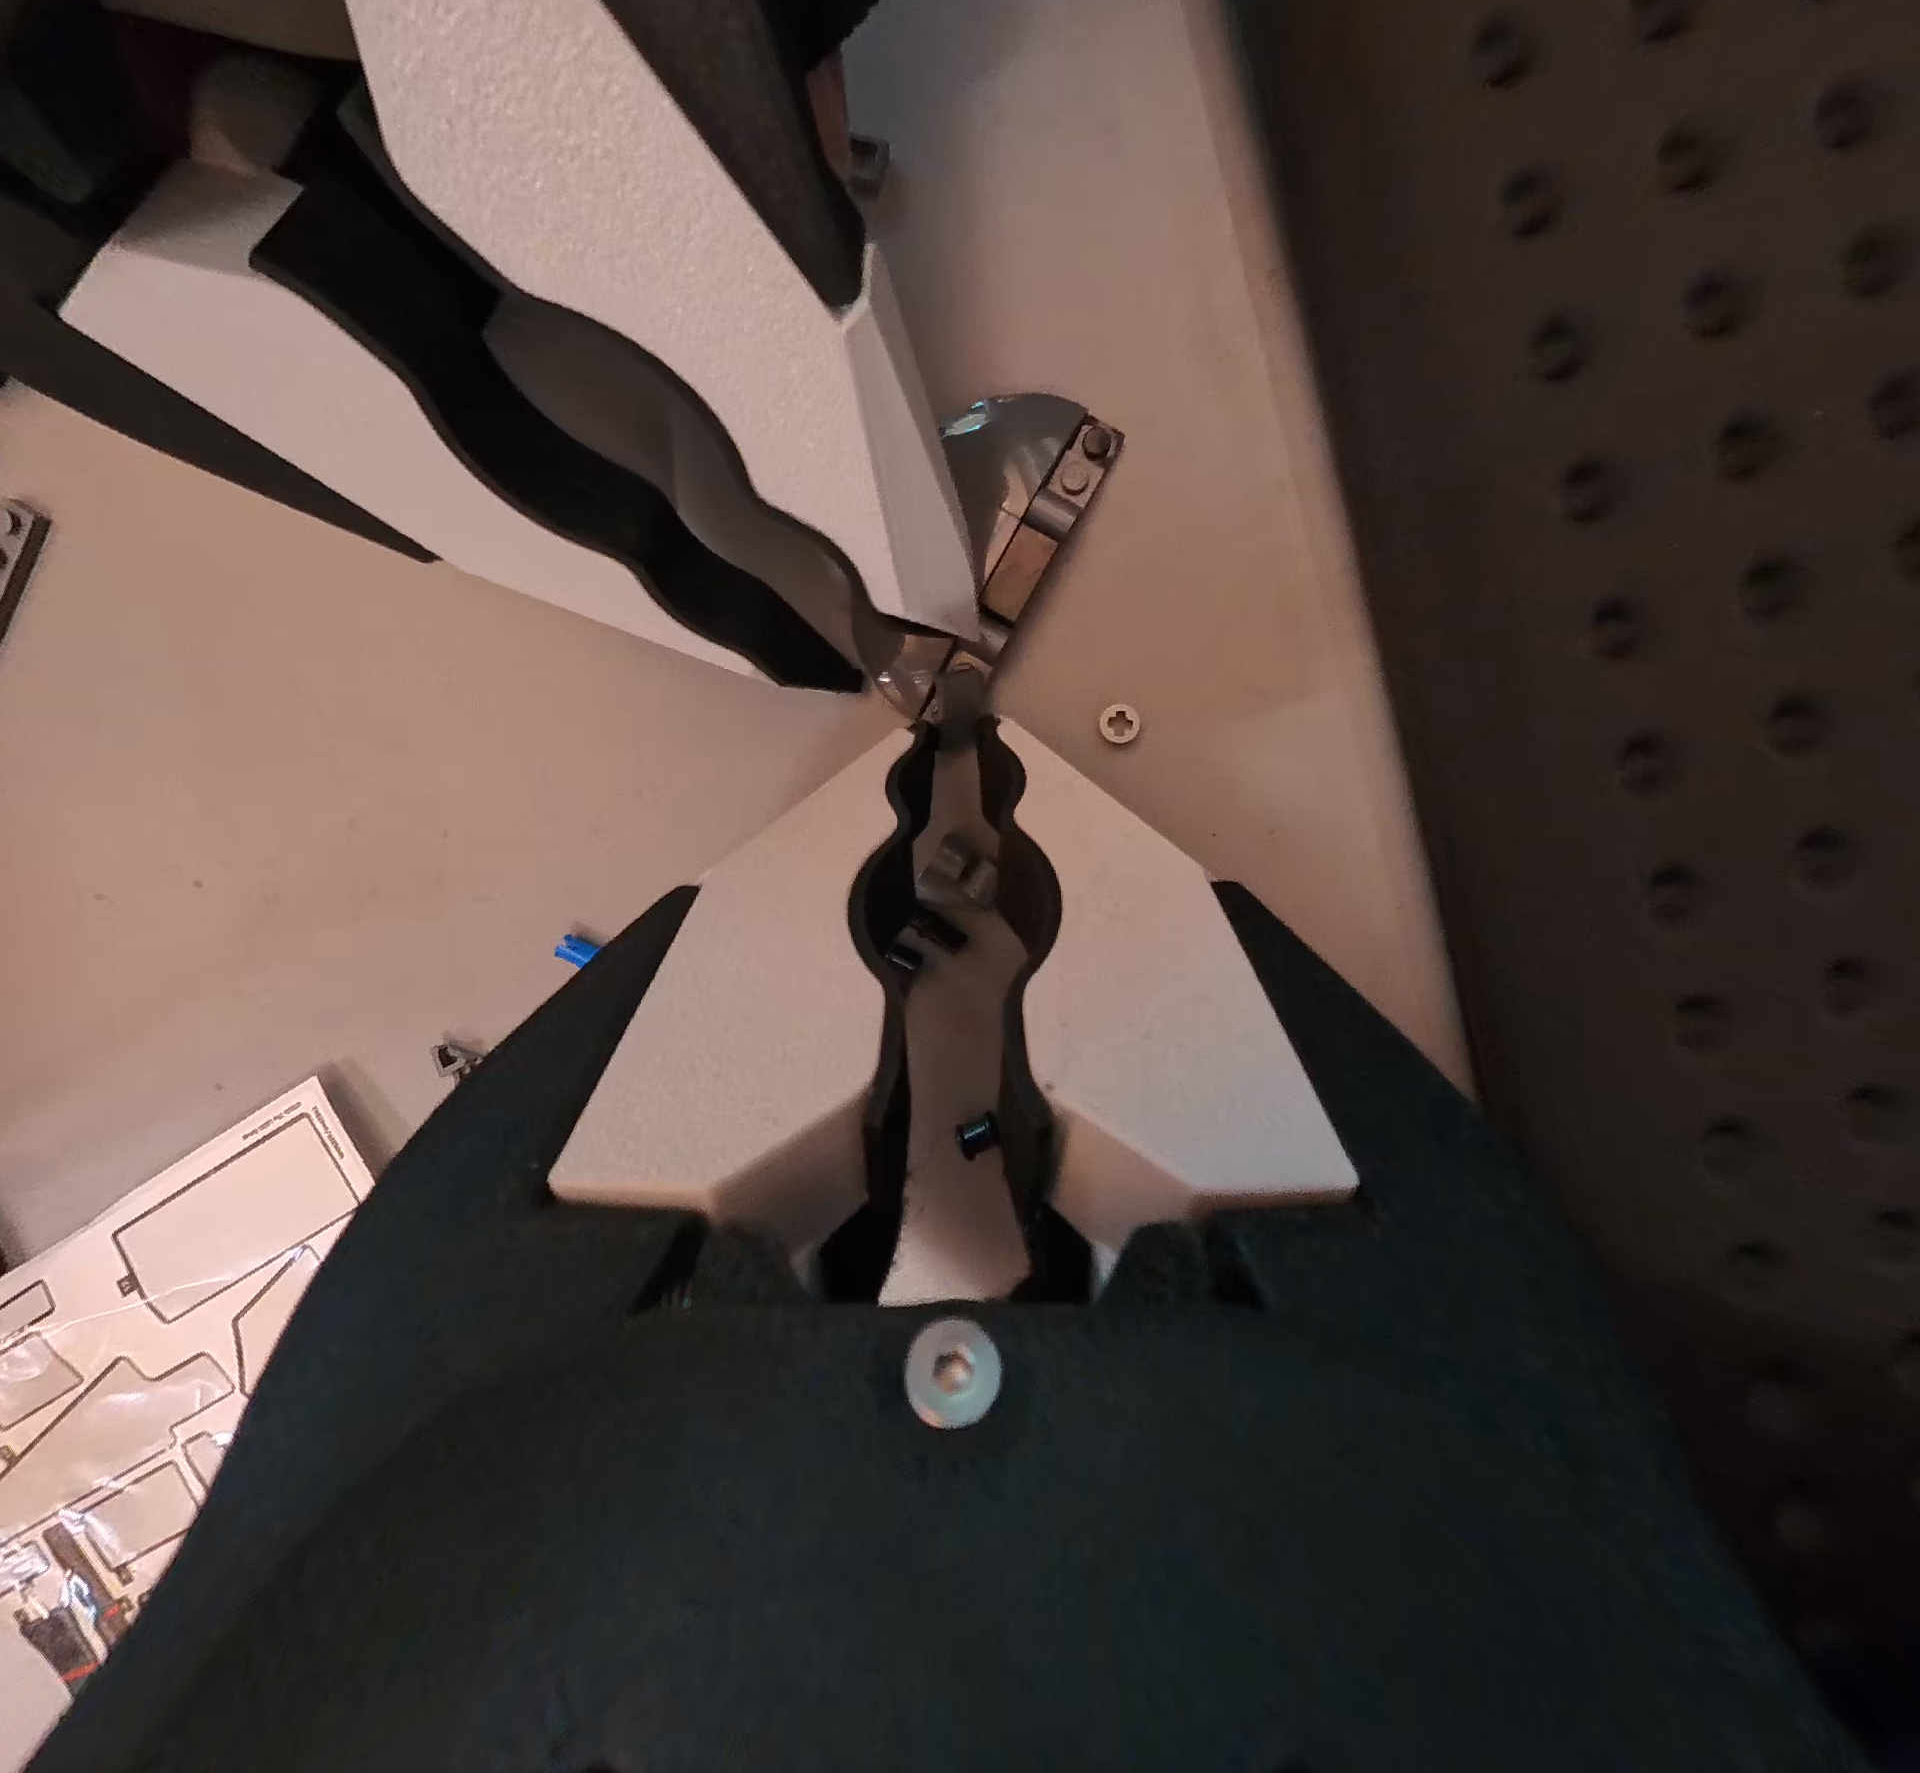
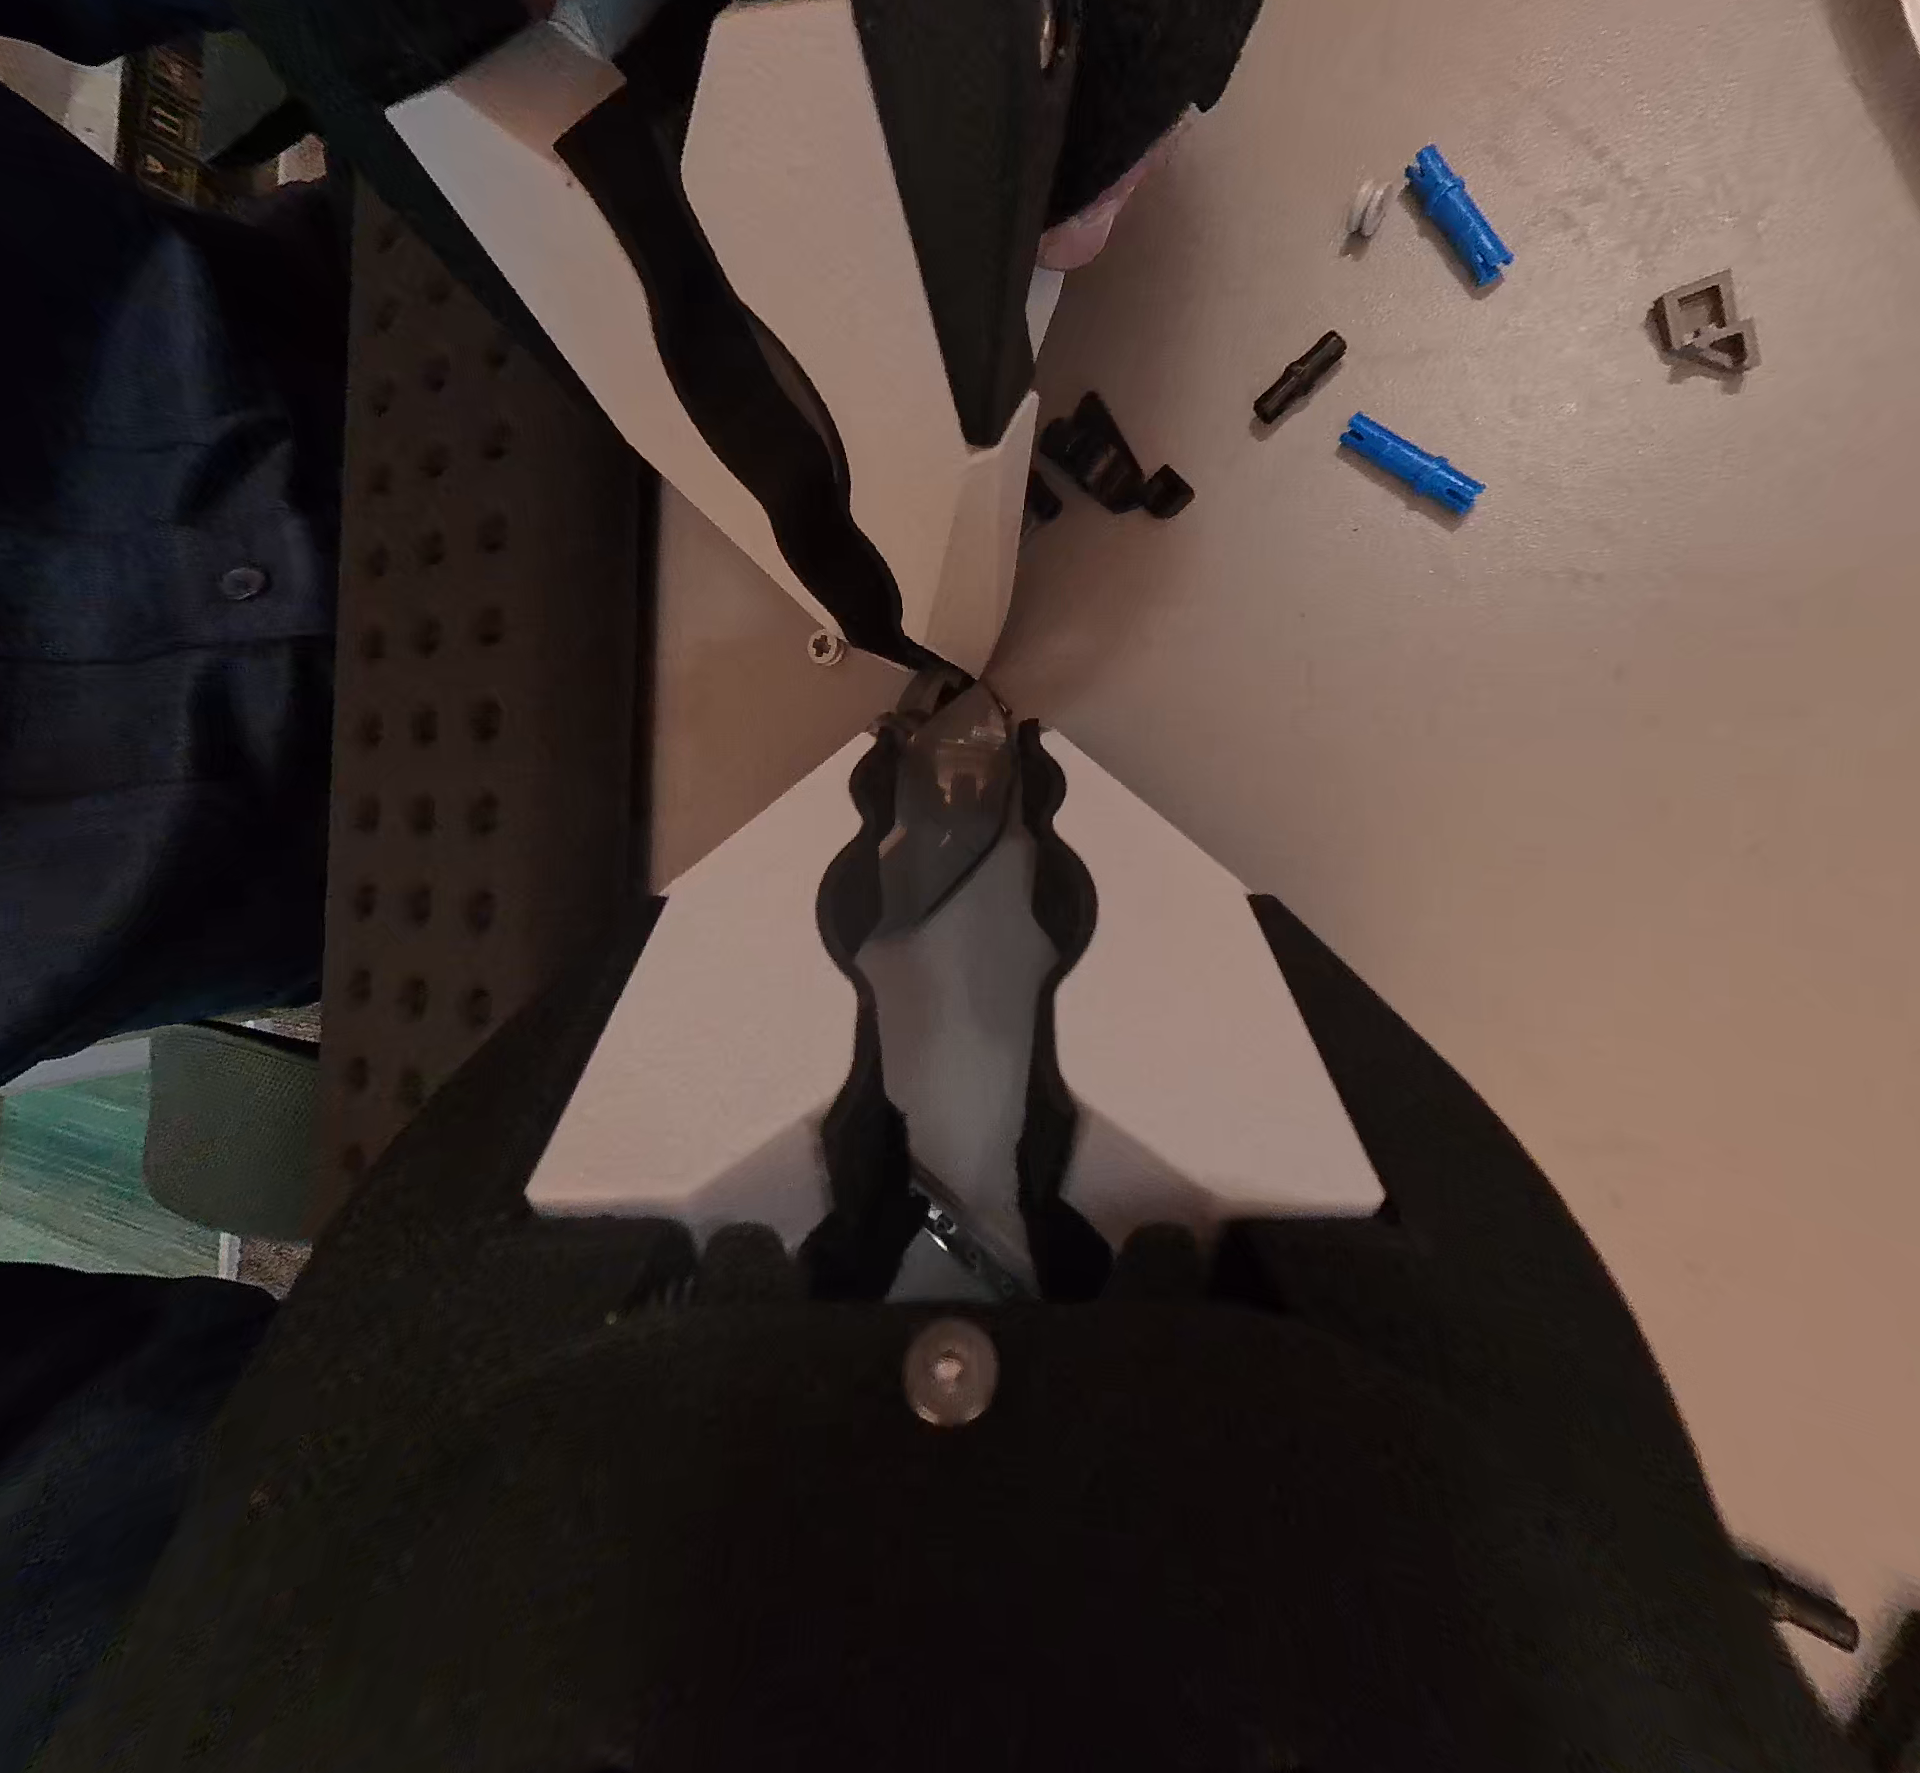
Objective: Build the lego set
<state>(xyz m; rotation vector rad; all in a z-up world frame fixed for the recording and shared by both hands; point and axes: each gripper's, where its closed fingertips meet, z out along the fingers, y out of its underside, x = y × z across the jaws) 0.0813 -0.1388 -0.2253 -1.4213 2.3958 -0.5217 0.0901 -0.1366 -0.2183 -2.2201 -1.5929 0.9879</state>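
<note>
My right gripper [image 2: 951, 736] is shut on a dark grey curved lego assembly [image 2: 940, 793]. The assembly also shows in the left wrist view [image 1: 1039, 487], with a black studded plate on its side. My left gripper [image 1: 951, 726] is shut on a small grey piece [image 1: 958, 697] pressed against the assembly's tip. The two grippers meet tip to tip just above the beige table. The right gripper [image 1: 904, 669] comes in from the upper left in the left wrist view. The left gripper [image 2: 935, 665] comes in from above in the right wrist view.
Loose parts lie on the table [image 2: 1455, 892]: two blue pins [image 2: 1455, 211] [image 2: 1413, 463], a black pin [image 2: 1299, 376], a grey bracket [image 2: 1699, 326], a black piece [image 2: 1117, 461], a tan round piece [image 1: 1122, 721]. An instruction booklet [image 1: 156, 1308] lies at lower left. A dark perforated panel [image 1: 1662, 684] borders the table. Both grippers' tips are roughly 7 cm from the black pin [image 2: 1299, 376].
</note>
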